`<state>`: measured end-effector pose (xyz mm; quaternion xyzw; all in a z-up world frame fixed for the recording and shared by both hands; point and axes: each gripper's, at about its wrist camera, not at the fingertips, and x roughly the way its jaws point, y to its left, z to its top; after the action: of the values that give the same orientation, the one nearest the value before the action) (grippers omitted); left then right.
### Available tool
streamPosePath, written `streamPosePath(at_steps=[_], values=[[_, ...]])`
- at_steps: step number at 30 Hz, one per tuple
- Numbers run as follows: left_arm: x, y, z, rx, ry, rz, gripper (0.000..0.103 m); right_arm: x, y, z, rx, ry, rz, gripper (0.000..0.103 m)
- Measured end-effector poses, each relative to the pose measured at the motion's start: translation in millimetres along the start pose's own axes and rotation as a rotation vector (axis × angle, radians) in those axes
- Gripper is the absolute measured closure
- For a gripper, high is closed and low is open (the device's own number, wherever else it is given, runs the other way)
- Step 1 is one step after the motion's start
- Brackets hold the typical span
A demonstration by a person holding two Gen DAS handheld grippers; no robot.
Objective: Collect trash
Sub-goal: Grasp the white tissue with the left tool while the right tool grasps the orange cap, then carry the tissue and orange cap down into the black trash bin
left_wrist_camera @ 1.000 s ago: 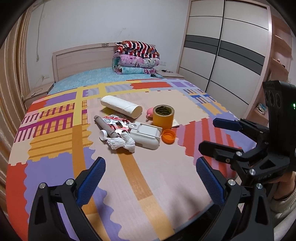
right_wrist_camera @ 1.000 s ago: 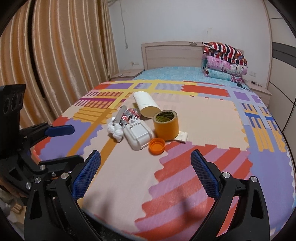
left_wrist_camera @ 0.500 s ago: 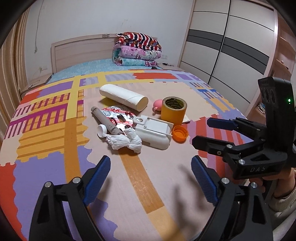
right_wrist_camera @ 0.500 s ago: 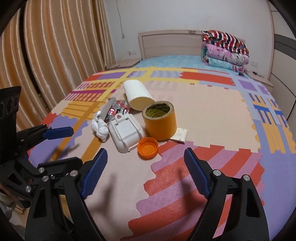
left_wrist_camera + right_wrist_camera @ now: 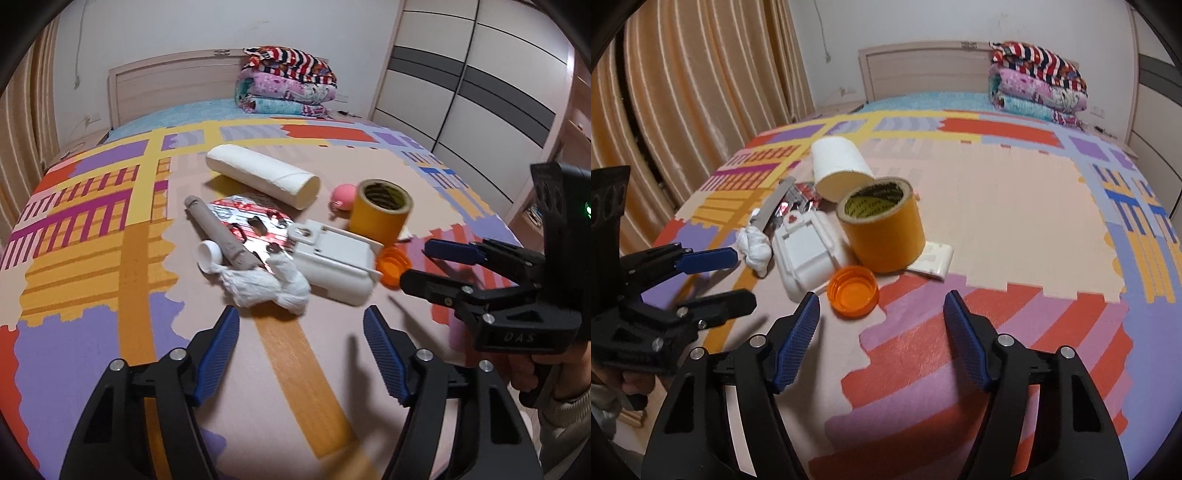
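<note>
A bed covered by a colourful patchwork foam mat point(image 5: 122, 258) carries a small heap of trash near its middle. The left claw point(image 5: 301, 354), with blue ribbed pads, hovers just short of a crumpled white tissue wad point(image 5: 266, 284); its jaws have just been closing, yet they stand apart with nothing between them. The right claw point(image 5: 881, 339) hangs just before an orange plastic bottle cap point(image 5: 853, 291), its jaws likewise narrowing, still apart and empty. Beside the tissue lie a grey cardboard tube point(image 5: 219, 234), a small white cap point(image 5: 208, 254) and a shiny red foil wrapper point(image 5: 251, 221). A white plastic box point(image 5: 332, 266) rests between the tissue and the orange cap. Behind it stands a roll of yellow tape point(image 5: 380, 214), with a pink round object point(image 5: 343, 197) and a white paper roll point(image 5: 262, 175) lying on its side farther back. Folded blankets point(image 5: 288, 85) sit stacked by the headboard.
</note>
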<state>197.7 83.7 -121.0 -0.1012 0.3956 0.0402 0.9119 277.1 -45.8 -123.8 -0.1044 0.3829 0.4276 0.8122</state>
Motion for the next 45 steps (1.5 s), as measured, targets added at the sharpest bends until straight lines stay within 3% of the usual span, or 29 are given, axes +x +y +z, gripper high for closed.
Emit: streamPosePath(at_steps=[5, 8, 11, 13, 24, 29, 36, 45], values=[[6, 7, 7, -0.012, 0.007, 0.029, 0.052, 3, 0, 3, -0.009, -0.002, -0.014, 0.038], [8, 11, 10, -0.025, -0.001, 0.048, 0.06, 4, 1, 4, -0.011, -0.003, -0.021, 0.048], [10, 13, 13, -0.032, -0.004, 0.058, 0.077, 5, 2, 4, -0.012, -0.006, 0.002, 0.065], [9, 15, 12, -0.033, -0.001, 0.05, 0.081, 5, 4, 4, -0.017, -0.006, -0.021, 0.091], [-15, 5, -3, -0.01, -0.017, 0.025, 0.082, -8, 3, -4, 0.0, -0.027, 0.013, 0.091], [-28, 11, -1, -0.097, -0.037, -0.119, 0.083, -22, 7, -6, -0.004, -0.045, 0.01, 0.091], [-55, -14, 4, 0.036, -0.096, -0.067, 0.082, -37, 10, -8, -0.006, -0.065, 0.011, 0.091], [-76, -30, -4, 0.075, -0.106, -0.076, 0.083, -62, 22, -15, -0.023, -0.092, 0.032, 0.091]])
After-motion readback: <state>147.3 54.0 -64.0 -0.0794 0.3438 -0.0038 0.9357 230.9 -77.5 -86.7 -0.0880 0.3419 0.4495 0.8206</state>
